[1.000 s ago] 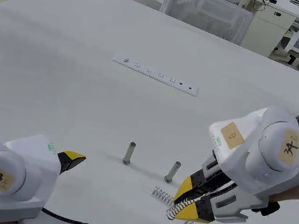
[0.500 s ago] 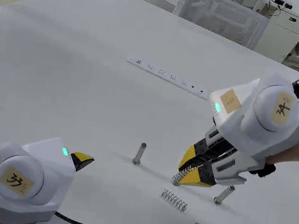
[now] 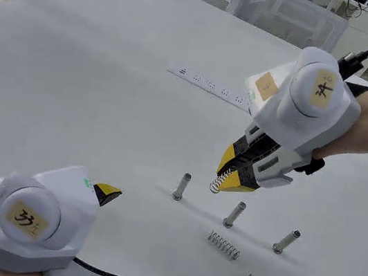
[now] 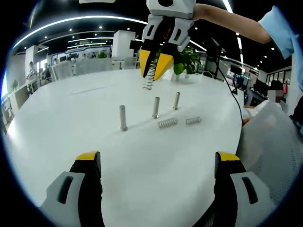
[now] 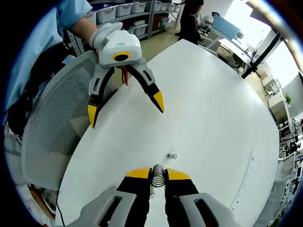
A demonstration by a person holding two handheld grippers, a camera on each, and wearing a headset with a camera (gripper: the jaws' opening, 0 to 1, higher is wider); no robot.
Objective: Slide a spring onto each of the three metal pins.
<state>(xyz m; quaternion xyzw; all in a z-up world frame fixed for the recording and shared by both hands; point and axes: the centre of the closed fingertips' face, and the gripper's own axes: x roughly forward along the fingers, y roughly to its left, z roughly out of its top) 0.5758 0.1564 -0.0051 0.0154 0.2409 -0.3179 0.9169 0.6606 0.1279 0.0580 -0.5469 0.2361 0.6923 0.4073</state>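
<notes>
Right gripper (image 3: 228,180) has its jaws clamped on one spring (image 3: 217,182), held upright with the free end dangling, so the coil can drop straight over a pin. It hangs above the table (image 3: 95,82), just beyond the left pin (image 3: 181,186) and middle pin (image 3: 233,214). The right pin (image 3: 287,241) is bare too, and two loose springs (image 3: 224,245) wait nearby. Left gripper (image 5: 125,109) idles, jaws wide apart. A second ago my right was down among the springs; now it's lifted clear.
</notes>
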